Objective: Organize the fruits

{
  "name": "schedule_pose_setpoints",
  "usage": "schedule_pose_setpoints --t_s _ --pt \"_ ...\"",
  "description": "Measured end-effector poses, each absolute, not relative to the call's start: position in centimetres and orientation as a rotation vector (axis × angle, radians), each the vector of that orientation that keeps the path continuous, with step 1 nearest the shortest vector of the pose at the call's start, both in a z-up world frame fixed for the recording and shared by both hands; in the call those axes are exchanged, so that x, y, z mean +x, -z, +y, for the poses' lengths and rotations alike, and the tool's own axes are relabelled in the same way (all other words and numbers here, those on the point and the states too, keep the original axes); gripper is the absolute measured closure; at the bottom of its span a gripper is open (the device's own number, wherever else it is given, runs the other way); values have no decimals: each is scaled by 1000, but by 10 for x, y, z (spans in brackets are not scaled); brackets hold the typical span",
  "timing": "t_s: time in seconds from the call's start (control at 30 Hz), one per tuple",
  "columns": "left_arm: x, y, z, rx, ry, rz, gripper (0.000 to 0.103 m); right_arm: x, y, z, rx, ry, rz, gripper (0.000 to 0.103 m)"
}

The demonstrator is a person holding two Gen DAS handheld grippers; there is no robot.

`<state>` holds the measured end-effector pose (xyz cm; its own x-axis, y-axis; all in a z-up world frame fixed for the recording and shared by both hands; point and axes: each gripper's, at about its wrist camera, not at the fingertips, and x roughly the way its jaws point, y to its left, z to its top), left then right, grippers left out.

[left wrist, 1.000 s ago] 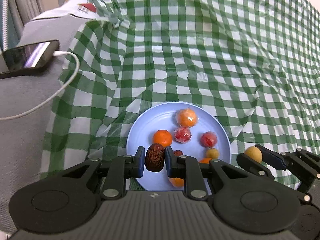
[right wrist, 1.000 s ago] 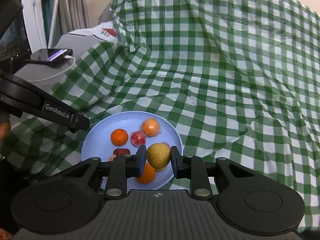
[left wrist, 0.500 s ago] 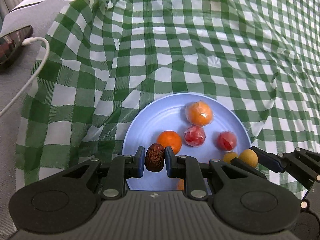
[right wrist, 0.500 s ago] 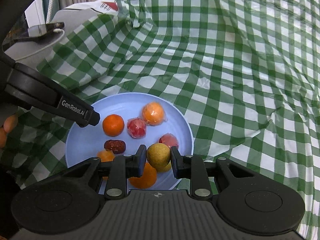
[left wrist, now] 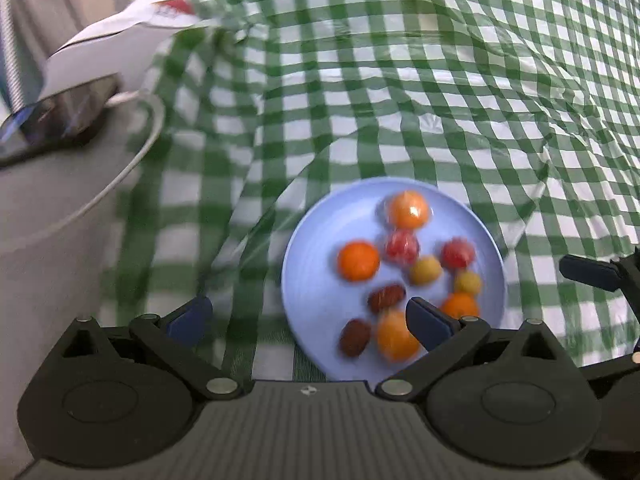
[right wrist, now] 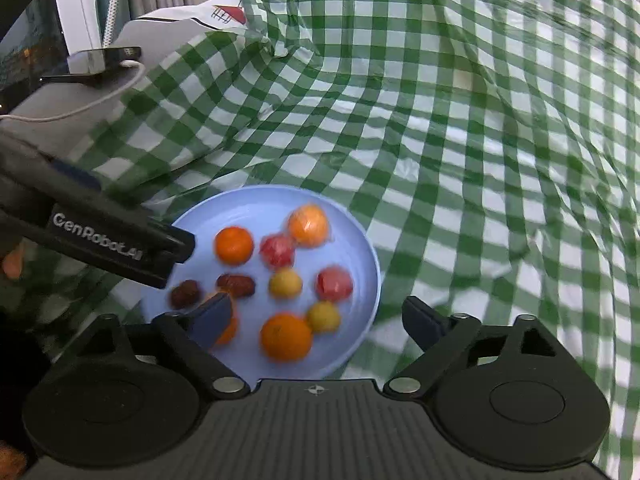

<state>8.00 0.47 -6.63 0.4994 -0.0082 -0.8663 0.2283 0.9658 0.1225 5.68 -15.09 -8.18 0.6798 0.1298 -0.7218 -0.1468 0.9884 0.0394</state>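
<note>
Though blurred in places, wide open room on the green-checked cloth (left wrist: 400,100) above and to the right of the blue plate (left wrist: 320,280), rumpled into folds but bare. At the left edge of the cloth, a grey surface (left wrist: 48,220) with a dark phone (left wrist: 60,120) and its white cable (left wrist: 132,168) curving down toward the lower left.

Left claw (left wrist: 308,314): jaws just opened, now spread as wide as they go, gripping nothing; one fingertip over the cloth left of the plate, the other over the plate's near side. Right claw (right wrist: 318,314): jaws likewise just opened and nearly as wide, also gripping nothing; left fingertip over the plate's near edge, right fingertip over cloth beyond the rim.

All fruit inside the plate: a wrapped orange (left wrist: 408,210) at the far side, a plain orange (left wrist: 358,261) to its lower left, two red wrapped fruits (left wrist: 402,246) mid-plate, two small yellow fruits (left wrist: 425,270) just below them, two brown dates (left wrist: 386,298) and two more oranges (left wrist: 394,336) along the near rim. Nothing loose on the cloth.
</note>
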Motion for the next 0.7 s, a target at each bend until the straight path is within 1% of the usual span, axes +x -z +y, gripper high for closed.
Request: schedule_pose_setpoints --t_s 0.13,0.43,0.7 --pt "46 50 16 203 126 1033 0 21 67 -148 -17 -139 797 5" --pt "-1 26 22 182 83 970 0 -30 37 -149 -11 -39 683 1" --pt "-25 13 22 182 86 921 0 -52 27 -148 -9 -23 638 1"
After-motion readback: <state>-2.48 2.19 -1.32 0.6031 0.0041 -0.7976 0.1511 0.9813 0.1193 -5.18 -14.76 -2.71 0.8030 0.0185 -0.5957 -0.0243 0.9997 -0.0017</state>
